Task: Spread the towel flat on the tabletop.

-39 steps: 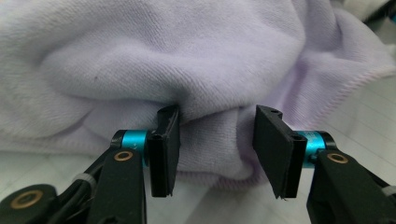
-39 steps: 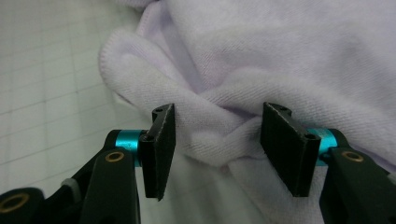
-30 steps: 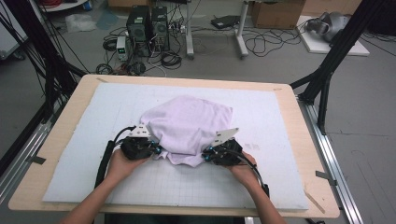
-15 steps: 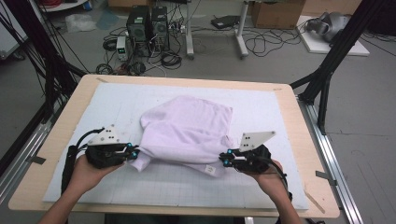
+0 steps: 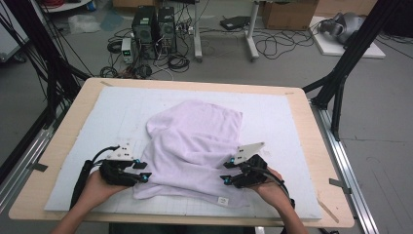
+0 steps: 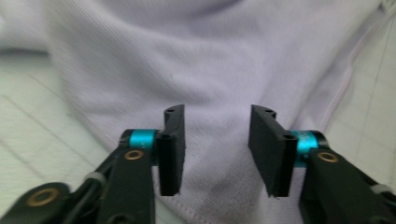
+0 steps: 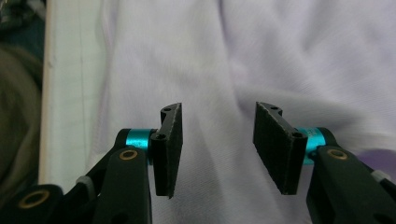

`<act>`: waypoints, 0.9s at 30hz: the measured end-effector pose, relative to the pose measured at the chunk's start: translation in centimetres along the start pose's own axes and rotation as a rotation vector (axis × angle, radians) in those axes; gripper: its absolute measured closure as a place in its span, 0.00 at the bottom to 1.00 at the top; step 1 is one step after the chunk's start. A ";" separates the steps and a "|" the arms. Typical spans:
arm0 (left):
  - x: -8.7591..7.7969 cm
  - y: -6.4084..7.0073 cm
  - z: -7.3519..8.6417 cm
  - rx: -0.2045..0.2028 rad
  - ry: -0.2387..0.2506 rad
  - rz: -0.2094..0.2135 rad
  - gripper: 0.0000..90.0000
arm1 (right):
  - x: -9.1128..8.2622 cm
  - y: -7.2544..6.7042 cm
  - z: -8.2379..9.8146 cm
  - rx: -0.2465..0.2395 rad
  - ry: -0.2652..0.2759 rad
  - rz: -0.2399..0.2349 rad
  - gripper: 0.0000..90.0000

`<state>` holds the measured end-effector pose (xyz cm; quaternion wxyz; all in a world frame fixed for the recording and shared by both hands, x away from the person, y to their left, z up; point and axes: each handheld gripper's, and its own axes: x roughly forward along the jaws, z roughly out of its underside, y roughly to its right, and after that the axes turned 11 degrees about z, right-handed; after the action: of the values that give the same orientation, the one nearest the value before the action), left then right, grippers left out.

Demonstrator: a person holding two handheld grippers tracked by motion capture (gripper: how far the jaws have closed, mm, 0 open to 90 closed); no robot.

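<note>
- The pale lilac cloth [image 5: 195, 151] lies rumpled on the white mat [image 5: 282, 112], its near hem spread towards the person.
- At the cloth's left edge, the left gripper [image 5: 143, 171] has just been opening; its jaws stand apart with nothing pinched, fabric lying beyond them.
- At the cloth's right near corner, the right gripper [image 5: 225, 172] has likewise just been opening, jaws spread, cloth released.
- This looks like letting go after a pull-out; next, I'd judge, comes a fresh grasp on an edge to flatten or fold.
</note>
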<state>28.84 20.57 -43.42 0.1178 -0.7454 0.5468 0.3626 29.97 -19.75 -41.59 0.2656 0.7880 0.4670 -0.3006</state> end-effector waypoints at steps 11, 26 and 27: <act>-0.1 0.1 0.5 0.037 0.011 -0.001 0.98 | 2.1 -1.4 0.8 -0.040 0.017 -0.073 0.97; -6.7 5.4 1.6 0.116 0.131 0.038 0.71 | -5.3 -5.7 -0.2 -0.053 0.199 -0.131 0.84; -6.4 4.8 1.7 0.108 0.126 0.030 0.69 | -5.1 -5.2 -0.2 -0.039 0.187 -0.116 0.79</act>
<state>22.96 24.46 -39.24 0.1176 -0.7509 0.5831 0.2868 23.42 -20.35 -38.47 0.2183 0.7789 0.5405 -0.2314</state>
